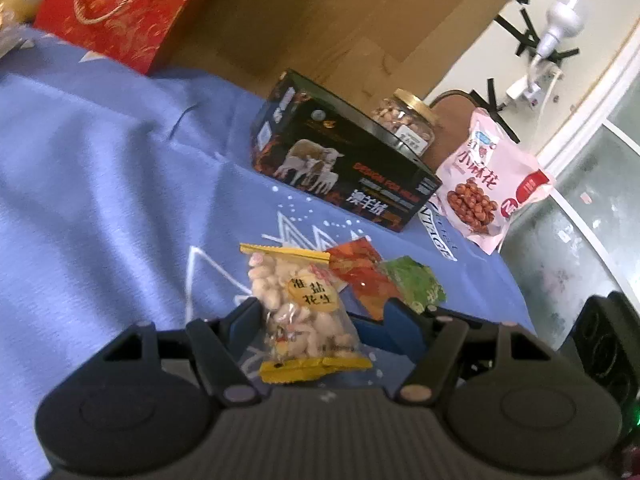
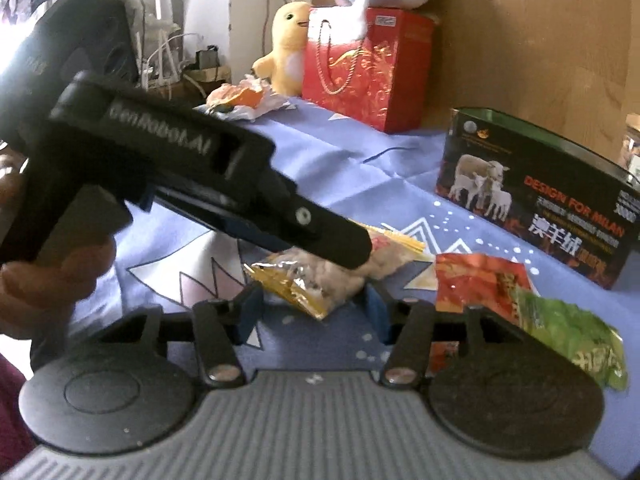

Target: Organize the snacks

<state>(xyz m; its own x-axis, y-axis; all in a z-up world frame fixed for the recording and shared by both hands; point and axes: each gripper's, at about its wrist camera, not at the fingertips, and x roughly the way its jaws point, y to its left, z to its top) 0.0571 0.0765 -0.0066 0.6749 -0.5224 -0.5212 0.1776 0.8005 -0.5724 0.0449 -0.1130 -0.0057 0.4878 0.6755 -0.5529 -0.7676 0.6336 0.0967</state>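
Observation:
A clear peanut packet (image 1: 304, 308) with yellow sealed ends lies on the blue cloth (image 1: 100, 180). My left gripper (image 1: 324, 314) is open around it; the left finger is at the packet's edge and the right finger stands well clear. In the right wrist view, one gold end of the peanut packet (image 2: 308, 292) lies between the open fingers of my right gripper (image 2: 314, 312), with gaps on both sides. The left gripper (image 2: 344, 250) reaches in from the left over that packet. A red packet (image 1: 356, 268) (image 2: 476, 280) and a green packet (image 1: 416, 280) (image 2: 576, 328) lie just to the right.
A black tin box (image 1: 340, 160) (image 2: 540, 196) stands behind the packets, with a gold-lidded jar (image 1: 404, 118) and a pink snack bag (image 1: 492, 184) beside it. A red gift bag (image 2: 360, 68), a yellow plush toy (image 2: 286, 48) and orange peel (image 2: 240, 96) sit at the back. A hand (image 2: 48, 280) holds the left gripper.

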